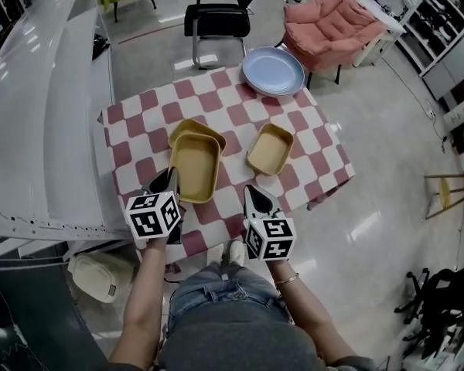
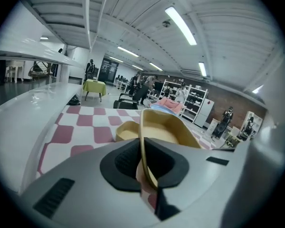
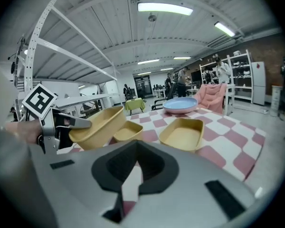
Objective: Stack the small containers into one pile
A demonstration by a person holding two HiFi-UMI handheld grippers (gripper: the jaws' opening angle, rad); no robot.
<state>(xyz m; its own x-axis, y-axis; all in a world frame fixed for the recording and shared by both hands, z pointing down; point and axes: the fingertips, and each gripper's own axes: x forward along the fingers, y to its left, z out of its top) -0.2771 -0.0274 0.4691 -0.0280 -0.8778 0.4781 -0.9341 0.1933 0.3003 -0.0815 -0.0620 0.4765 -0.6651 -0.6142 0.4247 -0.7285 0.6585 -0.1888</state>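
Closest to the head camera are the person's forearms (image 1: pixel 143 300) and the two grippers, which hover over the near edge of the table (image 1: pixel 139 122) with its red and white checks. For the risks, I go from the biggest thing down.

The table is small, and the held container hangs close to its near edge. If it slips, I think it may drop to the floor (image 1: pixel 387 176) and not back on the table. The blue plate (image 1: pixel 273 71) lies at the far edge, well apart from the work, so I see little danger from it.

The left gripper (image 1: pixel 170 179) is clamped on the near rim of one yellow container (image 1: pixel 195 168), with the thin wall between its pads. The right gripper view shows this container lifted and tilted, partly over a second container (image 1: pixel 198 128) that rests on the table. The grip is on one short edge only, so in my judgement the container can swing or turn in the jaws. If it comes down tilted or shifted, a corner may catch the rim of the lower one. Then it would sit crooked instead of nesting, or it would push the lower one away, because nothing holds that one.

The right gripper (image 1: pixel 254 196) is closed to a thin slit with nothing in it, near the table edge. The third container (image 1: pixel 271 149) stands alone to the right, apart from the other two, and is not yet in the pile. A crooked first pair would probably make this last stacking harder.
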